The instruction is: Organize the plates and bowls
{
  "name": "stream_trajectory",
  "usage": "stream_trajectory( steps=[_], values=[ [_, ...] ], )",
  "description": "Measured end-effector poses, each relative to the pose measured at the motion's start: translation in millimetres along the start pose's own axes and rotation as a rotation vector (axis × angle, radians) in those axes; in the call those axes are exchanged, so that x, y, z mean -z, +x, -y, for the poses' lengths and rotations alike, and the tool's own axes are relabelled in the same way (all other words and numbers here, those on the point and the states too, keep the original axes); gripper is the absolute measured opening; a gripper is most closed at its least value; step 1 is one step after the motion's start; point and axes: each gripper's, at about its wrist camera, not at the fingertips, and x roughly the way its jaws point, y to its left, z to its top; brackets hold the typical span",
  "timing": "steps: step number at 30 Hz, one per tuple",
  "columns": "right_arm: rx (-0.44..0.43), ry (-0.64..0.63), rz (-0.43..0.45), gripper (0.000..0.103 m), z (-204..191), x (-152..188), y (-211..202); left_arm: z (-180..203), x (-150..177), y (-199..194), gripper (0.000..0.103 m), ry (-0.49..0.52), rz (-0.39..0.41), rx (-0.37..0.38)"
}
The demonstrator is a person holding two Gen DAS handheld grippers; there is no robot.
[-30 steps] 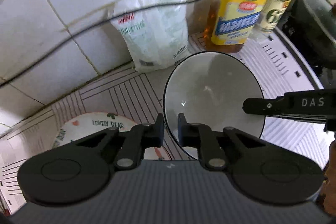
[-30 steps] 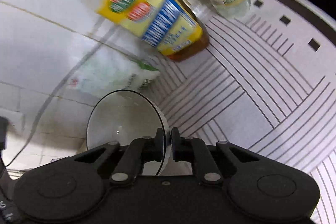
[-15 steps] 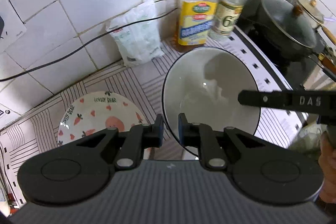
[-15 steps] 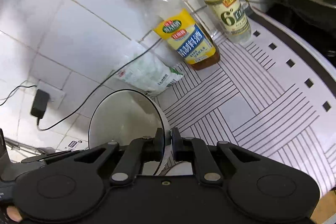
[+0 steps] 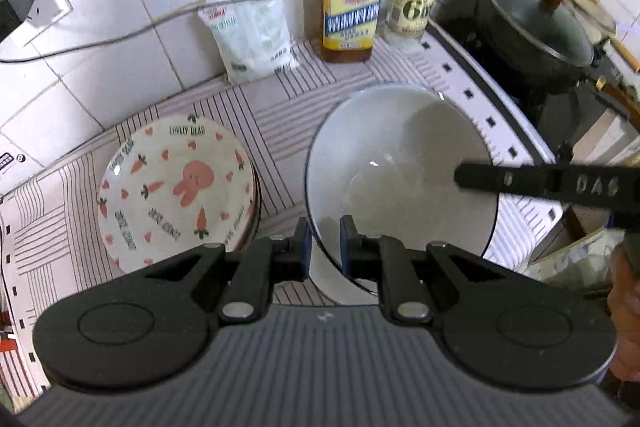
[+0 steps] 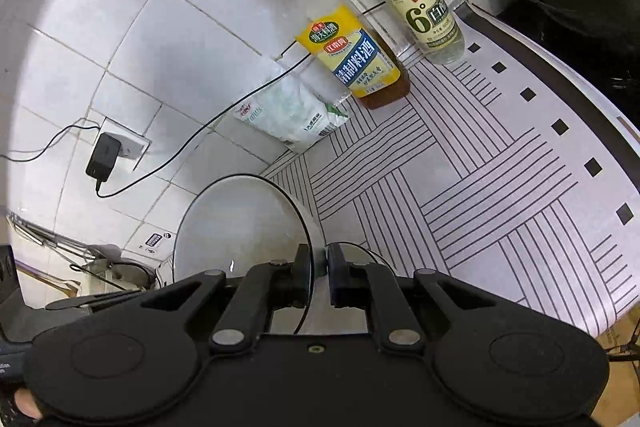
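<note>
In the left wrist view the left tool [image 5: 324,241] covers the near rim of the white bowl [image 5: 400,163], and the right tool [image 5: 476,175] crosses its right side. The carrot plate [image 5: 172,187] hides the plates stacked beneath it; only their edges show at its right. The cap of the yellow-label bottle [image 5: 352,11] is cut off at the top edge. At the right edge the wok [image 5: 532,31] is blurred. In the right wrist view the right tool's body hides the bowl's lower part, and small label print stays unreadable.
</note>
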Motion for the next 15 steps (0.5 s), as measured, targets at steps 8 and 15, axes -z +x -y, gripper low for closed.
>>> stream_trajectory(
  steps=[8, 15],
  values=[
    [0.021, -0.116, -0.039, 0.013, -7, 3, 6, -5, 17, 9, 0.013, -0.080, -0.059, 0.004],
    [0.079, -0.225, -0.059, 0.013, -10, 11, 23, -14, 18, 35, 0.013, -0.125, -0.144, 0.033]
  ],
)
